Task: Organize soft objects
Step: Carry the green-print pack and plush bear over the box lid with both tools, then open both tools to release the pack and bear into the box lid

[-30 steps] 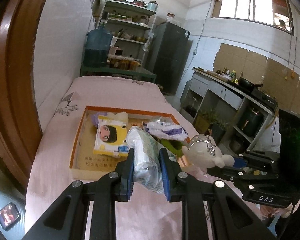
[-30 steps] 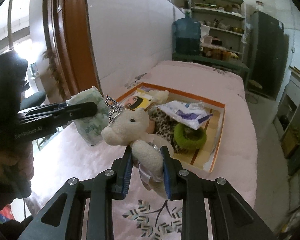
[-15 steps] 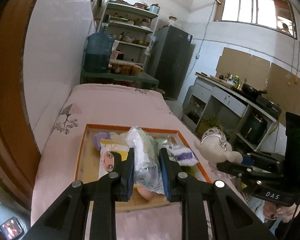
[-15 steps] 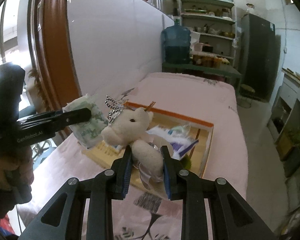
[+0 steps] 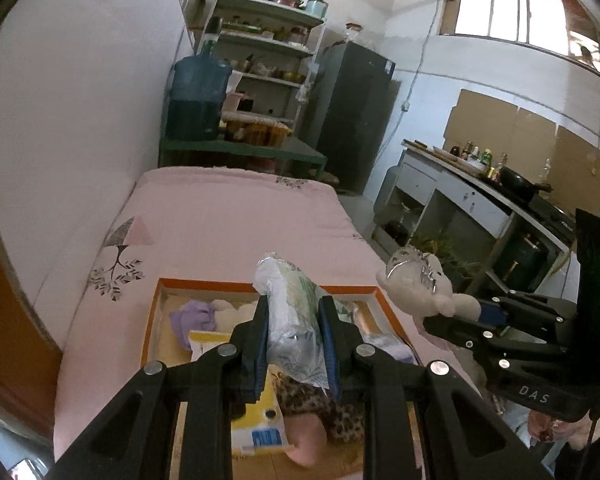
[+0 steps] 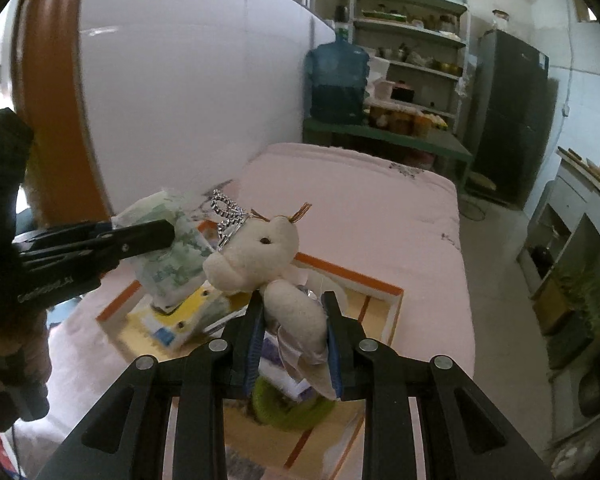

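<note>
while both grippers rise above orange-rimmed tray, left gripper stays clamped on tissue pack, right gripper on plush toy; removal underway.

Cream plush toy, orange-rimmed tray, pink bedspread w/ tree print.

Home kitchen doubling as a living room. Upper centre: open metal shelf rack stacked with pots and jars, big blue water jug, dark grey fridge. Right: tiled cooking worktop with black wok and sauce bottles. Pink floral quilted bed in the middle.
</note>
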Motion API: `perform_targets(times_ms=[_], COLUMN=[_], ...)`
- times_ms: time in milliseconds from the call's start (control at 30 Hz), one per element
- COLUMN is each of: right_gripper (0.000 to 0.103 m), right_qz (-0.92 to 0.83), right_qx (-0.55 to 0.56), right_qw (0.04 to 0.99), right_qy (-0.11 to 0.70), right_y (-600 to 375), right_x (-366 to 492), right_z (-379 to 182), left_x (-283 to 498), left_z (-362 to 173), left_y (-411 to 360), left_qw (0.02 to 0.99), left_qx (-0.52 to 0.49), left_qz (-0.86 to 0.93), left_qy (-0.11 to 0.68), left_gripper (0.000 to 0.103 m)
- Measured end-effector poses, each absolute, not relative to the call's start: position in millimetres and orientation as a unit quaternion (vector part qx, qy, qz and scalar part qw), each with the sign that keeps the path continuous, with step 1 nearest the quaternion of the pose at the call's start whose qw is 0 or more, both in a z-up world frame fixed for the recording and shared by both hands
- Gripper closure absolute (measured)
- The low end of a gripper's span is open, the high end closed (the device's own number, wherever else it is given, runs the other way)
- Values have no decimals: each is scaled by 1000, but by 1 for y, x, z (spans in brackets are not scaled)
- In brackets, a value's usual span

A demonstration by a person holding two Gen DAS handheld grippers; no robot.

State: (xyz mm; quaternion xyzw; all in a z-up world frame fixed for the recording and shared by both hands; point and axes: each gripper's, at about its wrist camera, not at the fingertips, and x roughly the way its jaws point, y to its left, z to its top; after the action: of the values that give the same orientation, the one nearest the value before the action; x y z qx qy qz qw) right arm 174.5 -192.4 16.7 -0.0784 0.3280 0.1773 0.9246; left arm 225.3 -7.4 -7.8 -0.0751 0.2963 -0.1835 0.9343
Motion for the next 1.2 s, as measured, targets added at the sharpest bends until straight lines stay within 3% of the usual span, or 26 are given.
perform_targets(times_ms=[367, 900, 1200], right_gripper=[75, 74, 67], right_qz=[150, 145, 152], right_qx=[-87, -86, -78], right_qw=[911, 893, 888], right_qy=[374, 418, 428], right_y=[-195, -200, -202], right_x=[238, 274, 279], right_z=[-11, -53, -66], left_x=[279, 297, 306], left_z=[-35, -69, -90], left_y=[-19, -38, -35], left_qw=[917, 909, 896], left_qx=[-99, -80, -91], left_qz=[-179, -176, -182], left_qy=[342, 369, 395], left_gripper=[80, 80, 75])
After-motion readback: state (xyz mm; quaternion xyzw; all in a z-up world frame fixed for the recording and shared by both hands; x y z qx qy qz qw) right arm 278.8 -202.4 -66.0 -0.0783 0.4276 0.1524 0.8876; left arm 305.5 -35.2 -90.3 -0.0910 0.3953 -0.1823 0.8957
